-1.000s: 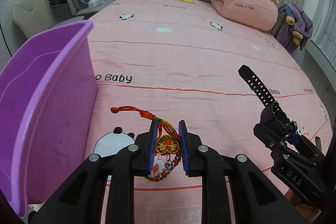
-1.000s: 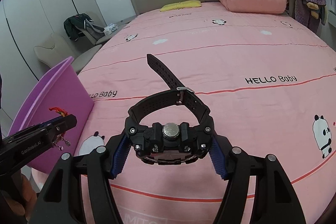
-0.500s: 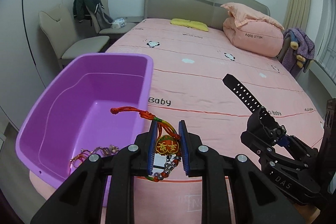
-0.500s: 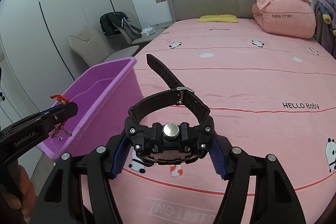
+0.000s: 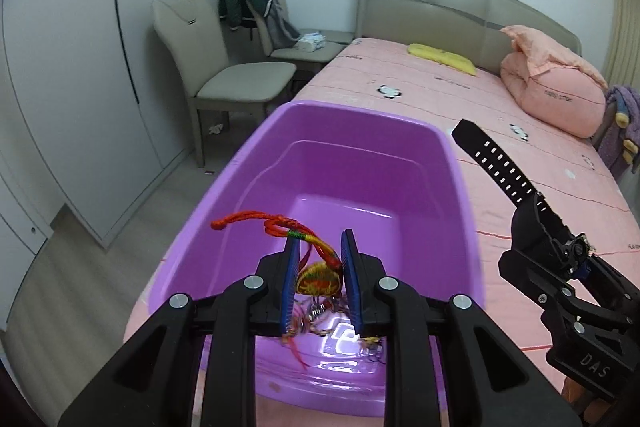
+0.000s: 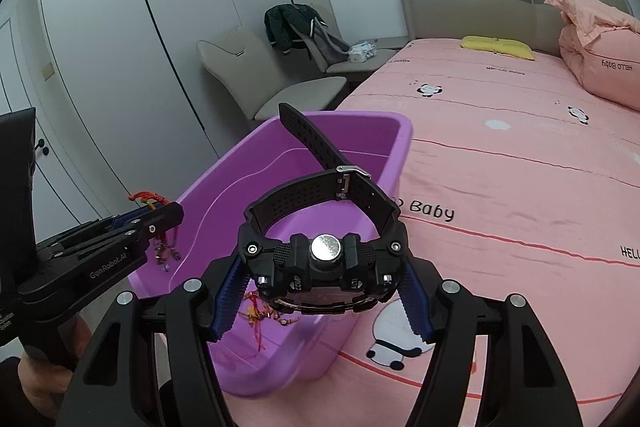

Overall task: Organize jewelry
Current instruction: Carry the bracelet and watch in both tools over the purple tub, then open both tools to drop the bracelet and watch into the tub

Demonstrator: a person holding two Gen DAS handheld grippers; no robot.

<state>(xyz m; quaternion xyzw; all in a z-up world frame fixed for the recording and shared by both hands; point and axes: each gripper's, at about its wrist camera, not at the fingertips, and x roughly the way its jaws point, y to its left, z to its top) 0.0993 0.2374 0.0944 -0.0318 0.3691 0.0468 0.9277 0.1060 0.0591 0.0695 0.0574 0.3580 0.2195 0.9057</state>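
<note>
1. The lower end of the charm [image 5: 320, 281] is blurred behind the left gripper [image 5: 320, 287], and the small metal beads hanging there cannot be made out singly.
2. Jewelry already lying in the purple tub [image 5: 256, 187] is partly hidden by both sets of fingers; only red and yellow threads [image 6: 260, 311] are seen.
3. The watch [image 6: 326, 259] face is turned away; its back and round metal cell cover are shown.
4. The charm, yellow and red on a knotted red cord [image 5: 256, 221], is pinched between the narrowly set left jaws, above the tub.
5. The black watch is clamped by its case between the widely set pads of the right gripper [image 6: 326, 291], its strap tail pointing forward over the tub's rim.
</note>
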